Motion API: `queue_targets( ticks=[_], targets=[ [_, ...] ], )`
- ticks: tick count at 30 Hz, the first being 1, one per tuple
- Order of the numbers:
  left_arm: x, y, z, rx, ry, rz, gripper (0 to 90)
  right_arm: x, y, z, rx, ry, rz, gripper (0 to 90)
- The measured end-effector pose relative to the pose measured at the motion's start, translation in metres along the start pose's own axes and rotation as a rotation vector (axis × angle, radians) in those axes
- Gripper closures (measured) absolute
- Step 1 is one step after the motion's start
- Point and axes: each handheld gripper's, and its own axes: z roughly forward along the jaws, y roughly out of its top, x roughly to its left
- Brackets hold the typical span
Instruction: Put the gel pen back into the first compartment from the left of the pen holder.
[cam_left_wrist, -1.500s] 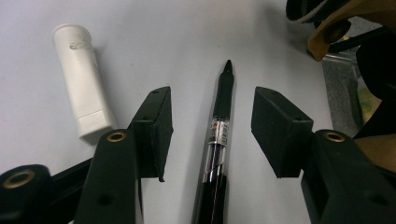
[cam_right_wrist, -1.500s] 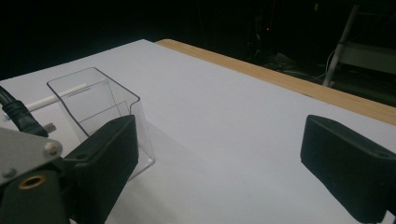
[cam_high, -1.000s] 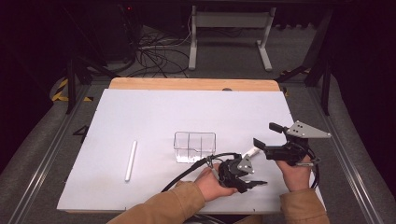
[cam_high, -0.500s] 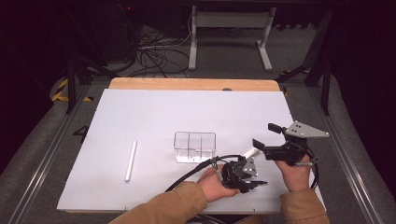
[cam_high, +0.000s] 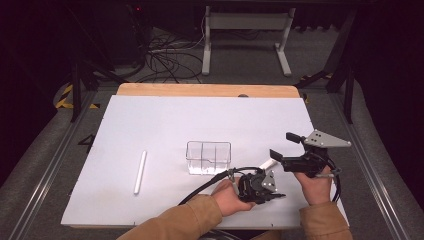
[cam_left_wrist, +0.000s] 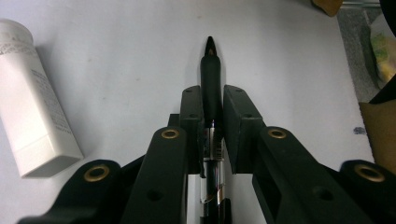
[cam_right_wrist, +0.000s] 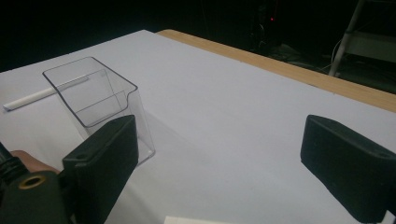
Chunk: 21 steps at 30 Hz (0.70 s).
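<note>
A black pen (cam_left_wrist: 210, 74) lies on the white tabletop (cam_high: 150, 125), its tip pointing away in the left gripper view. My left gripper (cam_left_wrist: 212, 100) has just been closing and now stands shut on the pen's barrel, near the table's front edge (cam_high: 275, 195). My right gripper (cam_high: 283, 146) hovers just to the right and farther back, wide open with nothing between its jaws (cam_right_wrist: 219, 140). A white tube-shaped pack (cam_left_wrist: 32, 107) lies beside the left gripper.
A clear plastic divided box (cam_high: 208, 157) stands mid-table, also seen as the clear box (cam_right_wrist: 93, 100) to the left of the right gripper. A thin white stick (cam_high: 140, 171) lies on the left part. A wooden strip (cam_high: 200, 90) runs along the far edge.
The left gripper's jaws have drawn together onto the black pen. Both hands have stayed where they were.
</note>
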Motion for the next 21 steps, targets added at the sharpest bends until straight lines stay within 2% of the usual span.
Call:
queue_targets(
  ticks=[5, 13, 21],
  targets=[
    [0.002, 0.001, -0.008, -0.001, 0.000, -0.018, 79.6, 0.000, 0.000, 0.000, -0.001, -0.001, 0.003, 11.6],
    [0.001, 0.004, -0.029, -0.043, -0.019, -0.033, 79.7, -0.001, 0.000, -0.002, -0.008, -0.006, 0.007, 11.6],
    [-0.003, 0.006, -0.051, -0.081, -0.010, -0.018, 79.7, -0.002, 0.000, -0.003, -0.018, -0.010, -0.001, 11.6]
  ],
)
